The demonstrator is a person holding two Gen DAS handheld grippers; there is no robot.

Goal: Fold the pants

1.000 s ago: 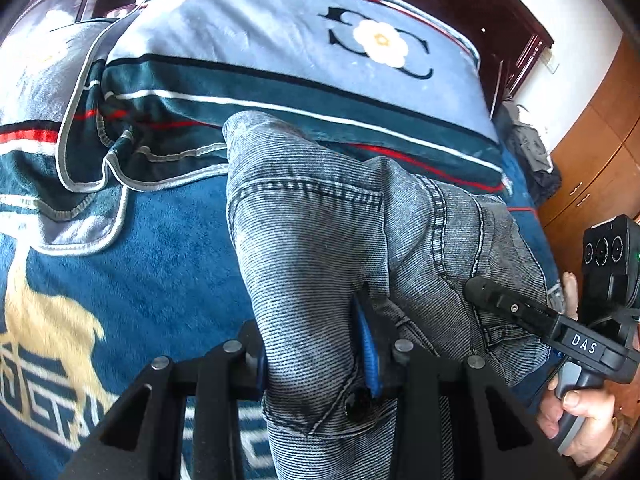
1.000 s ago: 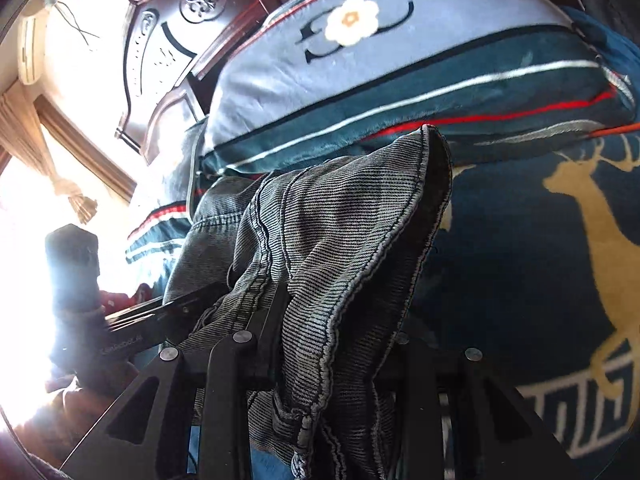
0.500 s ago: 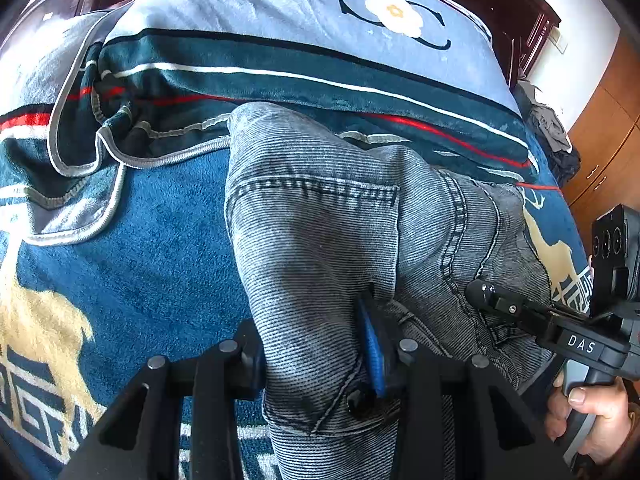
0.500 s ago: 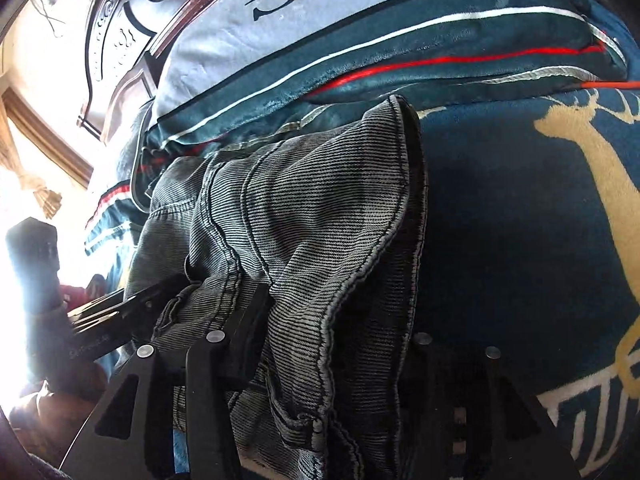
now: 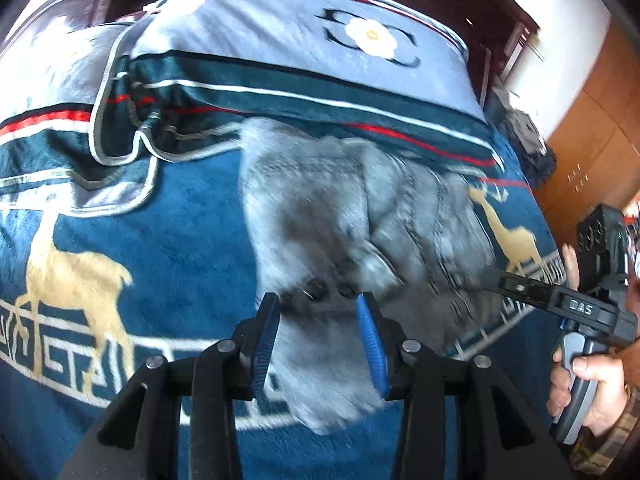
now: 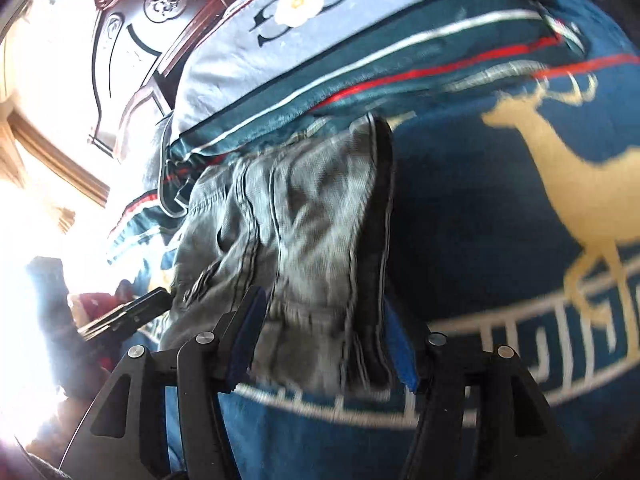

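Left gripper: black two-finger hand-held gripper with blue pads (image 5: 318, 344), seen from its own camera; its jaws have just been opening and stand apart, with the near edge of the pants between them; the pads do not seem to press the cloth.
Right gripper: second black hand-held gripper with blue pads (image 6: 320, 344); its jaws have just been opening too and are spread around a thick fold of the pants; whether the pads still touch the cloth I cannot tell, because of blur.
Right gripper in left view: it comes in from the right edge (image 5: 496, 276), its tip at the right side of the pants, held by a person's hand (image 5: 588, 392) on the grey handle.
Pants: grey denim pants with dark seams (image 5: 360, 220), lying bunched in a folded heap on the bed; the picture of them is blurred.
Bed cover: dark blue plush blanket with golden deer and a white border pattern (image 5: 160, 240), under the pants.
Pillow: light blue pillow with white flower, teal band and red stripe (image 5: 300, 52), just behind the pants, touching their far edge.
Headboard: dark carved wood (image 6: 132, 40), behind the pillow.
Wardrobe: brown wooden doors (image 5: 592, 140), at right of the bed.
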